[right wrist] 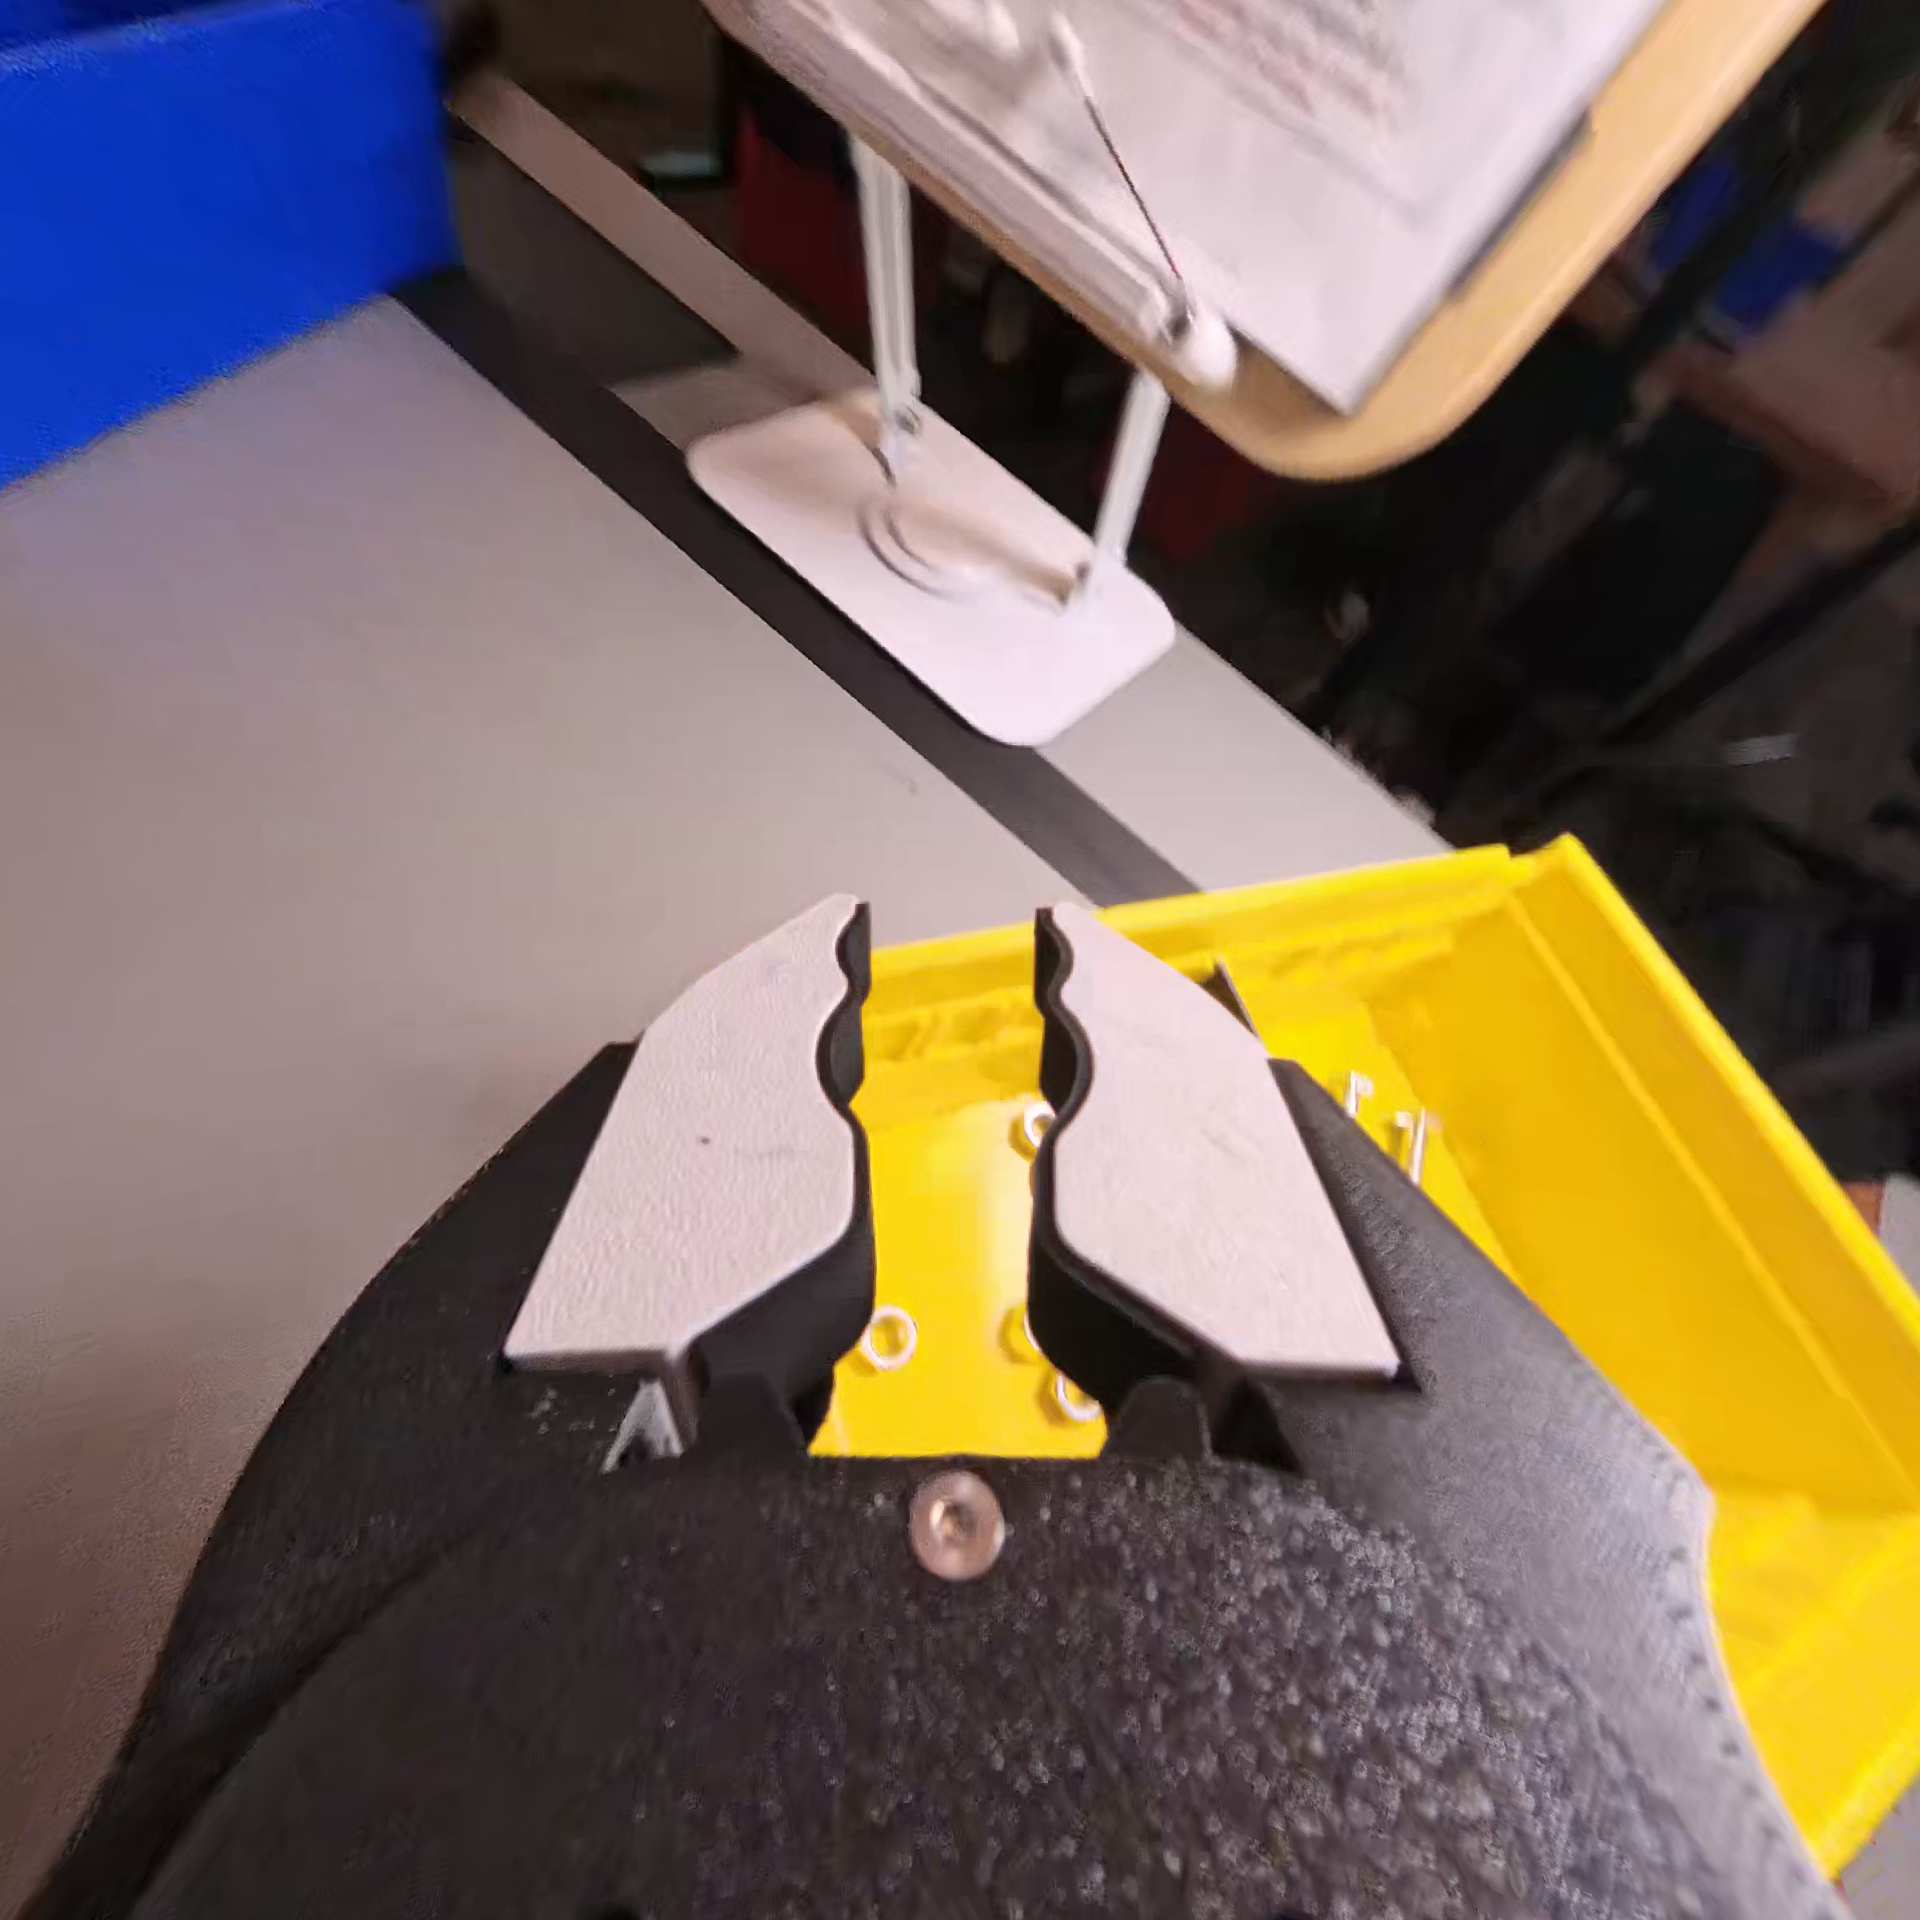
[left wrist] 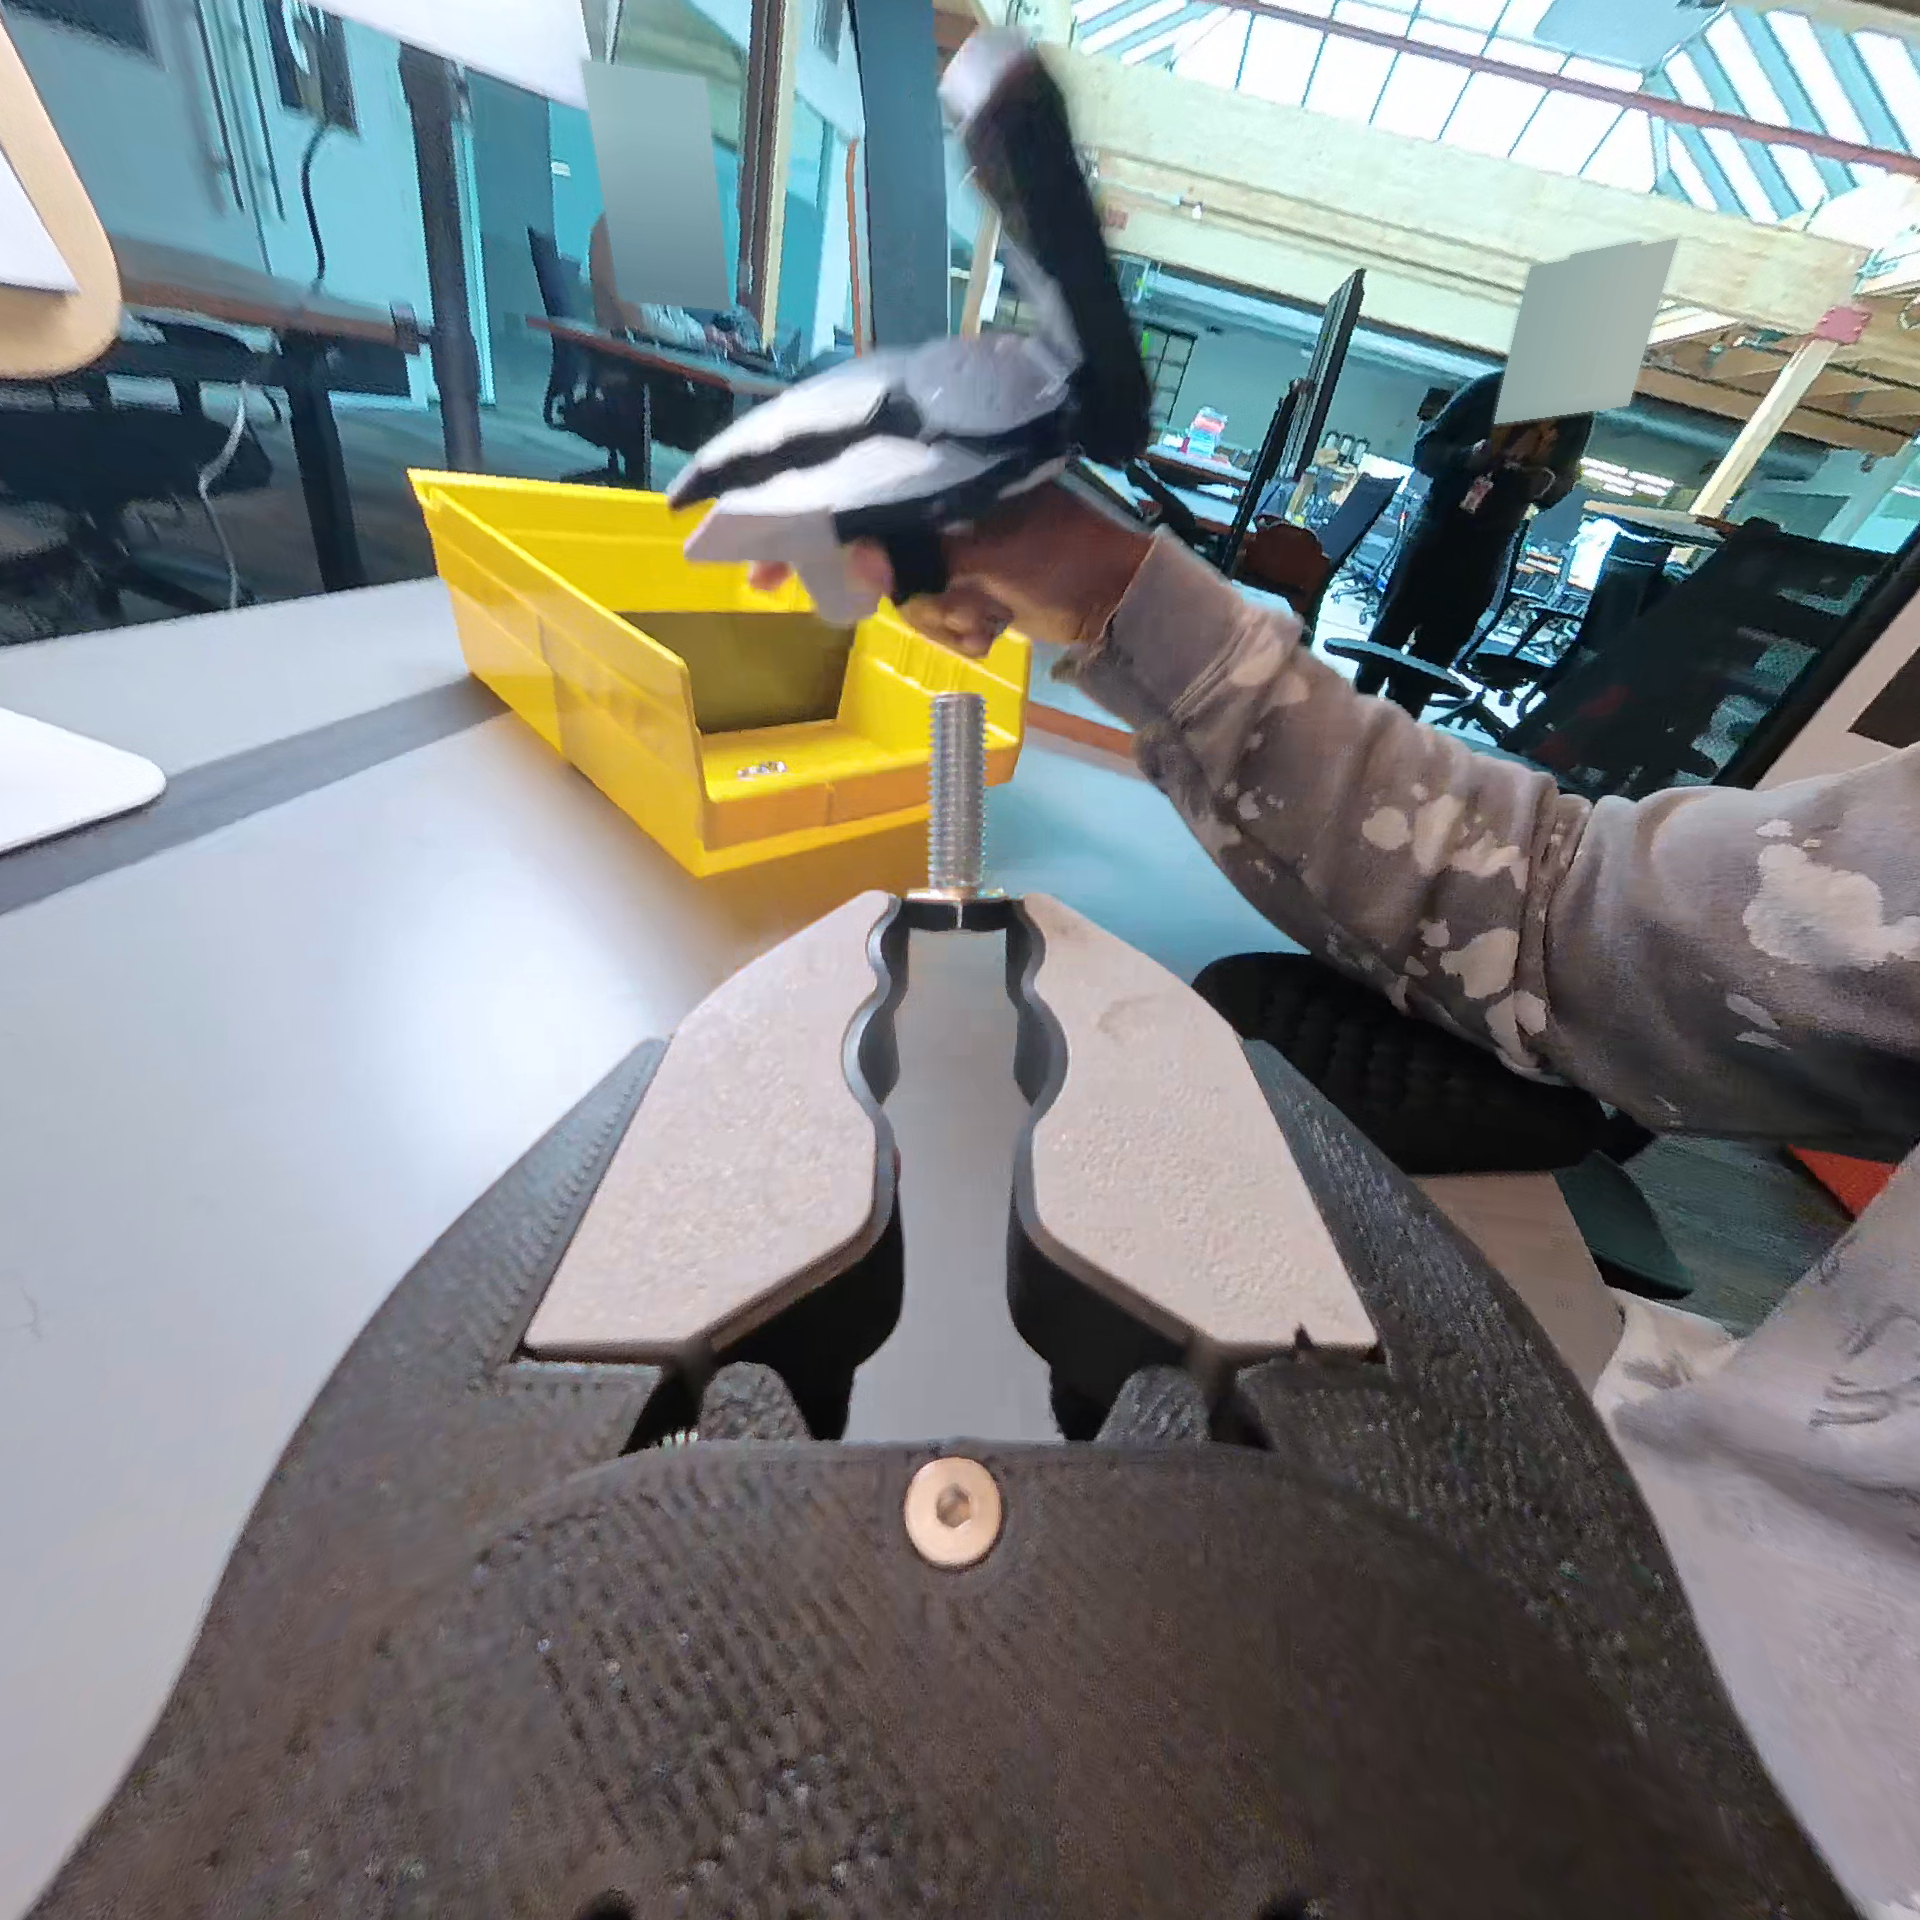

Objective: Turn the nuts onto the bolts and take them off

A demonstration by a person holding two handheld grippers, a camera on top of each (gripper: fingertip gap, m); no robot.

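Observation:
My left gripper [left wrist: 958, 914] is shut on the head of a silver bolt [left wrist: 958, 795], which stands upright with its threaded shank bare above the fingertips. A yellow bin [left wrist: 644, 665] sits on the grey table behind it. My right gripper [left wrist: 717, 514] shows blurred in the left wrist view, held by a hand above the bin. In the right wrist view my right gripper [right wrist: 951, 920] is open and empty, looking down into the yellow bin [right wrist: 1662, 1195]. Several silver nuts [right wrist: 888, 1340] and a few small bolts [right wrist: 1413, 1138] lie on the bin floor.
A white stand base [right wrist: 935, 571] holds a tilted board with paper at the far table edge; its corner shows in the left wrist view [left wrist: 62, 779]. A blue bin [right wrist: 208, 208] stands far left. A person [left wrist: 1475, 520] stands in the background. A sleeved arm [left wrist: 1455, 883] reaches across. One gripper's finger ends stand about 25 cm off the other's.

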